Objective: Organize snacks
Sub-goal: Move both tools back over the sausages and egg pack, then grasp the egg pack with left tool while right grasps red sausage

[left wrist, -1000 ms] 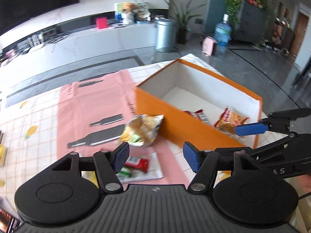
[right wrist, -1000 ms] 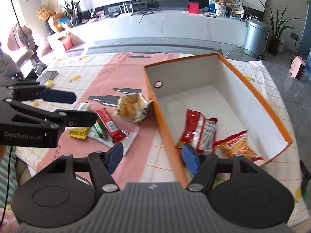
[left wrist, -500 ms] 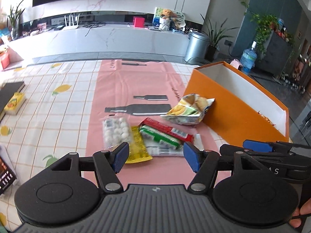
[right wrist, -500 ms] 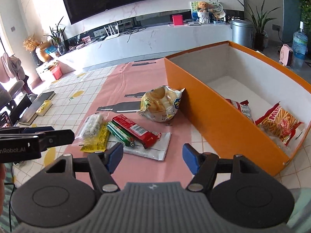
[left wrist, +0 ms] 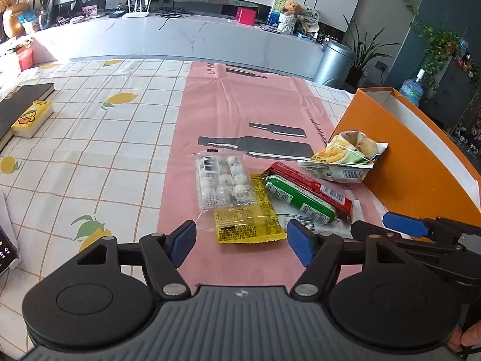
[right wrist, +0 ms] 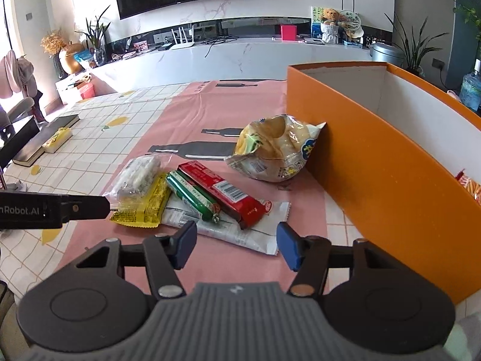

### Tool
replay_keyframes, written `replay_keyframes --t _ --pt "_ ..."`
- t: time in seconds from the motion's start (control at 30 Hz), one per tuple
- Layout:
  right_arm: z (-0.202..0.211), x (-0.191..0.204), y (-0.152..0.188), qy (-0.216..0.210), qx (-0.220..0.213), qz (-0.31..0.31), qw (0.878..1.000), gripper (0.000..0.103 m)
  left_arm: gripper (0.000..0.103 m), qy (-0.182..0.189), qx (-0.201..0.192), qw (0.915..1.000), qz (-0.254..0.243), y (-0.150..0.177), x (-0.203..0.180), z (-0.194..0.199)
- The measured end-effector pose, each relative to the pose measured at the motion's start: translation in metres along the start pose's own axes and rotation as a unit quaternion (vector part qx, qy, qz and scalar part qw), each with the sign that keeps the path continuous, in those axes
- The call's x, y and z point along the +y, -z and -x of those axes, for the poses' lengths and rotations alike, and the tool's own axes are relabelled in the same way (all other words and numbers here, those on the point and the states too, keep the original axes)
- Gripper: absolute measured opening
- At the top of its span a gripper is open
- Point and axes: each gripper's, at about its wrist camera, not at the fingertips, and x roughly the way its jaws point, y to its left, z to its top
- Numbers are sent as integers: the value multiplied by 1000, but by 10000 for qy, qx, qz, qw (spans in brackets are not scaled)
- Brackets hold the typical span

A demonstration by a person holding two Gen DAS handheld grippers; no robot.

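Note:
Several snacks lie in a heap on the pink mat: a clear pack of white sweets (left wrist: 224,182), a yellow packet (left wrist: 246,219), a green stick (left wrist: 297,198), a red bar (right wrist: 224,194) and a white wrapper (right wrist: 240,230) under them. A puffed chip bag (right wrist: 275,147) leans against the orange box (right wrist: 381,174). My left gripper (left wrist: 242,245) hovers just short of the yellow packet, its jaws opening, nothing between them. My right gripper (right wrist: 236,245) hangs over the white wrapper's near edge, its jaws closing on nothing.
A red-orange snack pack (right wrist: 470,185) shows inside the box at the right. A black book (left wrist: 18,105) with a small yellow box (left wrist: 31,118) beside it lies at the table's left. A checked cloth (left wrist: 90,156) covers the table.
Both grippers swung away from the orange box and sank toward the snack heap. The left jaws spread wider; the right jaws drew closer together.

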Motion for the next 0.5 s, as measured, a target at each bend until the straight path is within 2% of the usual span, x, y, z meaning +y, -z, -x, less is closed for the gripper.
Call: replay_keyframes --t 0.13,0.4,0.5 --pt "-15 3 -14 38 -51 292 9996 46 85 -104 52 9999 -32 -5 1 -14" --pt "-42 -7 -29 6 -49 599 9982 46 88 -213 97 9997 27 -22 4 -40" --pt "-54 -11 -32 -162 77 572 9982 46 88 -216 134 9997 52 -28 5 -49"
